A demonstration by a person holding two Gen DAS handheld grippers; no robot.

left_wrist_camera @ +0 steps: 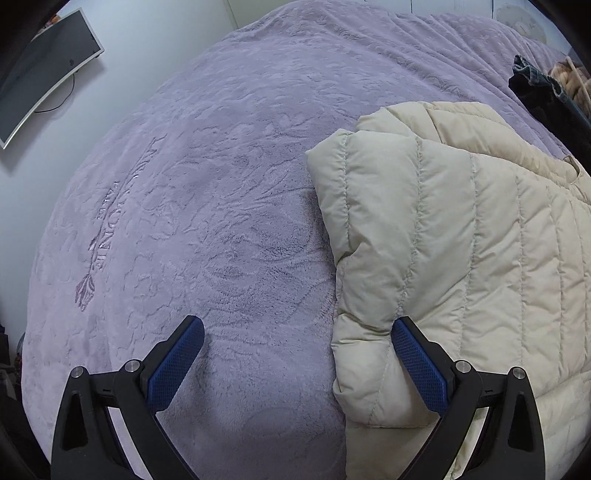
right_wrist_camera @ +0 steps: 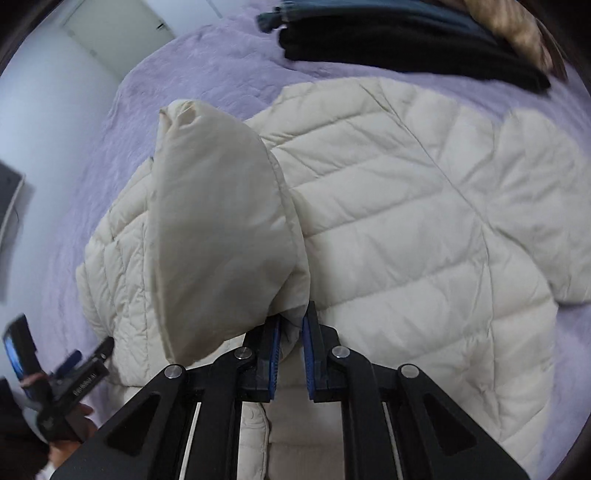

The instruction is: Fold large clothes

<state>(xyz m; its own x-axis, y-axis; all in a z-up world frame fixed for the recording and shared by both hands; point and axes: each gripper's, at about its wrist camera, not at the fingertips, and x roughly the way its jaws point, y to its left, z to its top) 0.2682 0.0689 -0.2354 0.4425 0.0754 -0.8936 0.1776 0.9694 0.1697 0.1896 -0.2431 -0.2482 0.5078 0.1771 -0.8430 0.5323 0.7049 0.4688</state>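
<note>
A cream quilted puffer jacket (right_wrist_camera: 406,229) lies spread on a bed covered with a lilac plush blanket (left_wrist_camera: 207,206). The right gripper (right_wrist_camera: 291,325) has its blue-padded jaws nearly together, and a thin edge of the jacket's cream sleeve (right_wrist_camera: 218,236) is pinched between them; the sleeve stands up from the gripper as a puffy lobe, lifted above the body of the jacket. The picture from the right wrist is slightly blurred. The left gripper (left_wrist_camera: 295,328) is wide open and holds nothing: its left finger (left_wrist_camera: 177,362) is over the bare blanket, and its right finger (left_wrist_camera: 417,365) is at the folded edge of the jacket, touching or almost touching the fabric, I cannot tell which. In the right wrist view the left gripper (right_wrist_camera: 85,358) appears at the lower left, beside the jacket. At the far end of the bed lies a pile of dark folded clothes (right_wrist_camera: 399,44), with something tan and furry (right_wrist_camera: 517,33) behind it. A dark flat screen with a white frame (left_wrist_camera: 44,70) hangs on the pale wall.
</note>
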